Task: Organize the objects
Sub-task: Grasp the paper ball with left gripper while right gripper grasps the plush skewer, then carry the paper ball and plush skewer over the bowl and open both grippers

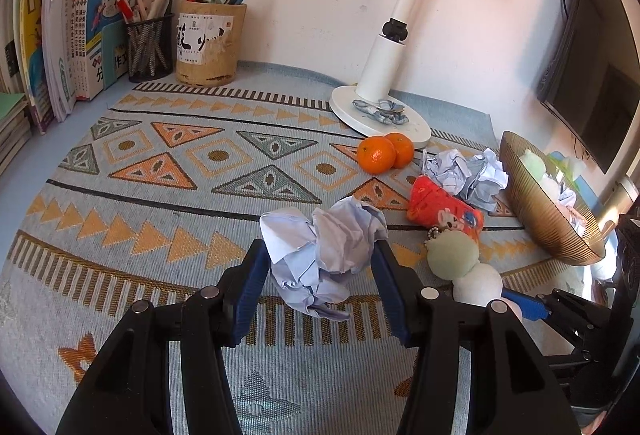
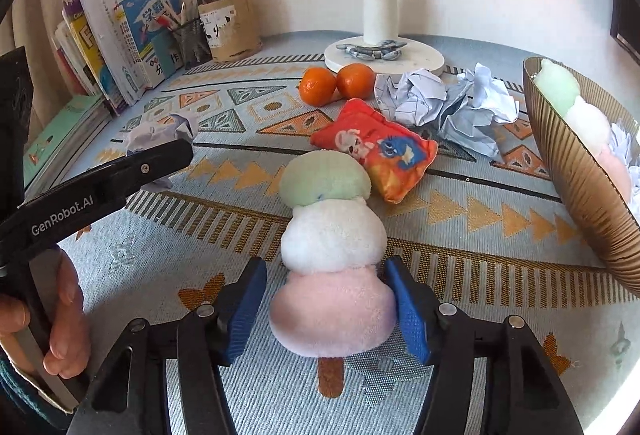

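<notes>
My left gripper (image 1: pixel 320 271) is shut on a crumpled pale-blue paper ball (image 1: pixel 324 255), held just above the patterned mat (image 1: pixel 160 171). My right gripper (image 2: pixel 326 311) is open and straddles the pink end of a plush skewer of green, white and pink balls (image 2: pixel 332 243) that lies on the mat. Its right pad touches the pink ball, while a sliver of mat shows at the left pad. In the left wrist view the same plush (image 1: pixel 456 259) lies at the lower right. A gold ribbed bowl (image 2: pixel 580 187) at the right holds another such plush (image 2: pixel 560 87) and some paper.
Two oranges (image 2: pixel 336 83), a red printed pouch (image 2: pixel 380 151) and more crumpled paper (image 2: pixel 448 103) lie near the white lamp base (image 2: pixel 420 55). Pen holders (image 1: pixel 208 39) and books (image 1: pixel 72 35) line the back left. A monitor (image 1: pixel 592 75) stands at the right. A hand (image 2: pixel 60 315) holds the left tool.
</notes>
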`<state>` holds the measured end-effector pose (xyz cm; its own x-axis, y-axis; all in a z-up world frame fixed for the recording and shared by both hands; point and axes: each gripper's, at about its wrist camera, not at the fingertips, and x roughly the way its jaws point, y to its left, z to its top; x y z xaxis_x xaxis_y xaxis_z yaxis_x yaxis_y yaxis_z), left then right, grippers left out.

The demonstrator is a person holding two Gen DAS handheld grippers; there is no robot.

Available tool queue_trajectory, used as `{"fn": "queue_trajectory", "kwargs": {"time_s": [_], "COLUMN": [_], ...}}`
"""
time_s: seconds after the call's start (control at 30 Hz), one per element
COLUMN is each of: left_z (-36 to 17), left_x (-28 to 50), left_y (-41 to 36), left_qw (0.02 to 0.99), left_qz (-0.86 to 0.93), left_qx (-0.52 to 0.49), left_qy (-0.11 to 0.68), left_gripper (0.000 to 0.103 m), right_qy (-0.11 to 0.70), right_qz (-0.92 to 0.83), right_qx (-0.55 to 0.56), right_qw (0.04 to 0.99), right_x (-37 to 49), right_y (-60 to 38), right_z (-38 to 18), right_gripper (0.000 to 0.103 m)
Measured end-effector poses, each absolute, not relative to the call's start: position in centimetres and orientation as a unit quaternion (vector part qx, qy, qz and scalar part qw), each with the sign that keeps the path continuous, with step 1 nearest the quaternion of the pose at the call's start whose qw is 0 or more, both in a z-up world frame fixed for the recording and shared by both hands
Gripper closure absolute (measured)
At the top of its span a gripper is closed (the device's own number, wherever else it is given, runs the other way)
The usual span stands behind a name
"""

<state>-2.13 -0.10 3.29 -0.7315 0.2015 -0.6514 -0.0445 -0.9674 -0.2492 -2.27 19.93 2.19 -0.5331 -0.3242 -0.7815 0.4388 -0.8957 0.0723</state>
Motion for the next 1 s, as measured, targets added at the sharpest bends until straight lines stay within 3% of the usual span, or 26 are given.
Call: {"fn": "queue_trajectory", "kwargs": {"time_s": [0.17,0.33,0.57,0.67,0.8,1.0], "left_z": [3.4,3.9,5.6,9.6,14.8,16.3], "left_x": [-2.2,-1.7,-1.5,-1.4,-2.2,-5.2], "left_y": [-0.9,-0.4,2.0,5.1,11.6,21.5], "left_qw": [0.062,0.066,0.104,0.168,0.228,0.276], "left_qz": [0.926,0.933,0.929,0.928,0.933,0.927], "left_qx": [-0.35,-0.335,-0.338,-0.304,-0.261,-0.254], "left_qy": [-0.127,-0.115,-0.107,-0.131,-0.096,-0.034], "left_gripper": [0.052,0.052,0.052,0.052,0.052,0.052], "right_qy": [0.097,-0.01,-0.049,-0.057,-0.072,-0.113], "right_qz": [-0.884,-0.881,-0.922,-0.947,-0.966,-0.965], "right_qx": [0.405,0.397,0.321,0.275,0.237,0.234], "right_qw": [0.211,0.257,0.209,0.154,0.076,0.031], "right_x": [-0.9,1.1,2.9,2.4,1.0,-2.1], "right_y": [19.3,22.5,30.2,33.9,38.3,42.6], "right_z": [2.7,4.2,11.6,15.6,18.6,18.4], "right_gripper": [0.055,0.055,0.055,0.055,0.055,0.054]}}
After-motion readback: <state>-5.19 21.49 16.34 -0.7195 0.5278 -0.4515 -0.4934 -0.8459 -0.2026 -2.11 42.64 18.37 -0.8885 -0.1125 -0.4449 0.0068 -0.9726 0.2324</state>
